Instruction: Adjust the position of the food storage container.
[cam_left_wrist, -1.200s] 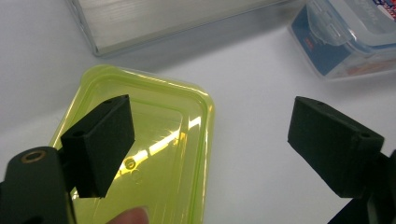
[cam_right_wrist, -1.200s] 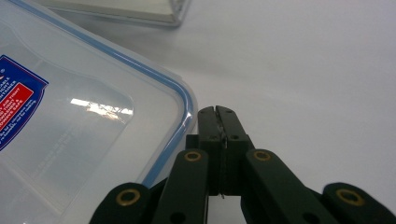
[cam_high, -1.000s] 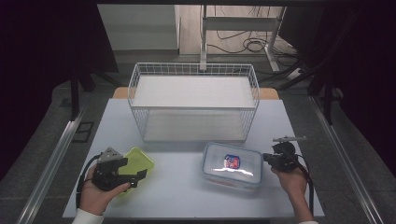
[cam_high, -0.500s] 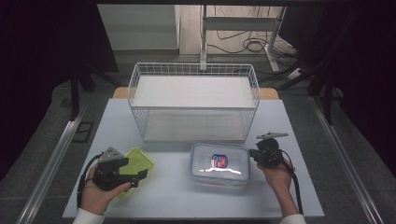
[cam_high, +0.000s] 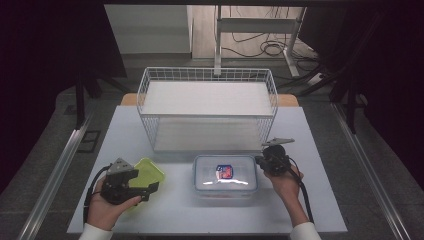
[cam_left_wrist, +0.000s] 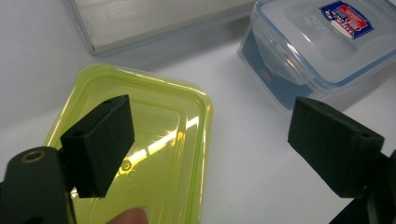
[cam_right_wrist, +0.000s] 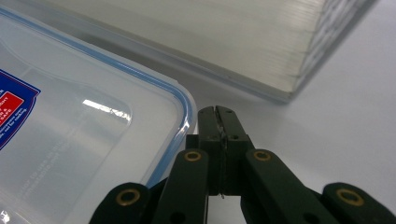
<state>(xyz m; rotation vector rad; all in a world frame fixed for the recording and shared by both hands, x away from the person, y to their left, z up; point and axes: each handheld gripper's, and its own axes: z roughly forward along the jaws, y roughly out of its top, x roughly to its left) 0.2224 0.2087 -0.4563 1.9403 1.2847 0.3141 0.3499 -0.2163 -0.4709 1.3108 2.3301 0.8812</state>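
Now the clear box (cam_high: 226, 173) with the blue-rimmed lid lies on the white tabletop (cam_high: 325, 200), in the front half and a little right of the middle, just in front of the wire basket (cam_high: 207, 107). The right tool (cam_high: 261, 161) has its jaws pressed together with nothing between them, and its tips touch the box's right side near the back corner; in the right gripper view the tips (cam_right_wrist: 218, 116) sit against the blue rim of the box (cam_right_wrist: 70, 121). To the right of the box there is a wide bare strip of tabletop up to the right edge, and a narrower strip in front of it toward the near edge. Between the box and the green lid (cam_high: 148, 173) an open gap remains.

Compared with one second ago, the box has slid to the left along the tabletop, and the right tool has travelled left with it. The left tool (cam_high: 150, 188) and the green lid have kept their place.

The left tool's jaws stand wide apart above the green lid (cam_left_wrist: 140, 140), gripping nothing; the lid lies flat at the front left. The clear box (cam_left_wrist: 322, 42) is closed by its lid, which carries a red and blue label (cam_high: 225, 171); what is inside the box cannot be told. The wire basket stands at the back on a pale floor panel (cam_high: 207, 97), and nothing else can be made out in it.
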